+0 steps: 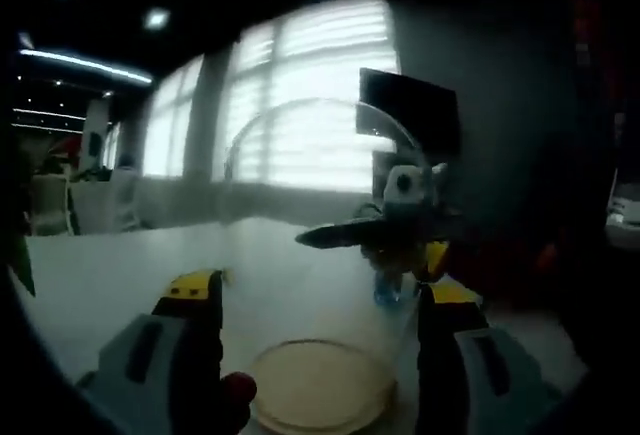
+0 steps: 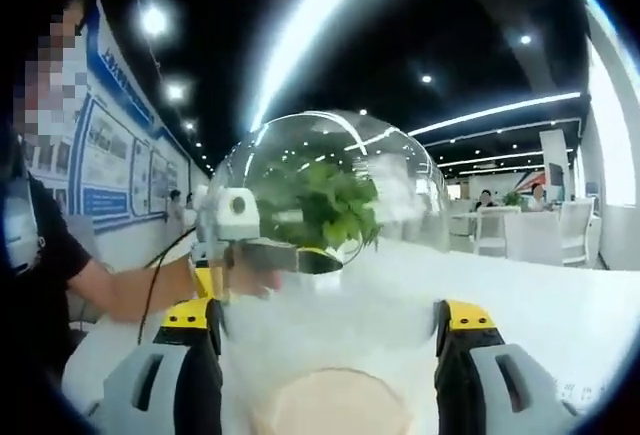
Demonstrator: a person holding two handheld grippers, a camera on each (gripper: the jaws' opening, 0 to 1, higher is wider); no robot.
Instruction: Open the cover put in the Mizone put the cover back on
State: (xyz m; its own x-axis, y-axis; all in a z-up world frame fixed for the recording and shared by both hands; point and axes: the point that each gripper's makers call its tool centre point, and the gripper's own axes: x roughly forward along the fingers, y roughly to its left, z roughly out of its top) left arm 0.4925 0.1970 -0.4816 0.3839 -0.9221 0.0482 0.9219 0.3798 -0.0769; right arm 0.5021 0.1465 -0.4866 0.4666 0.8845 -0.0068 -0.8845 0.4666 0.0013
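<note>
Right gripper view: my open jaws flank the clear dome cover [image 2: 330,215] on the white desk [image 2: 560,305]; my left gripper [image 2: 290,255] reaches opposite, jaws also open.

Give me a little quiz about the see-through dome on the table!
1. True or false: the clear dome-shaped cover is black metal.
2. The tips of the left gripper jaws are: A red, B yellow, C green.
3. Fill in: the leaves seen through the cover in the right gripper view are ____.
Key: 1 false; 2 B; 3 green.
</note>
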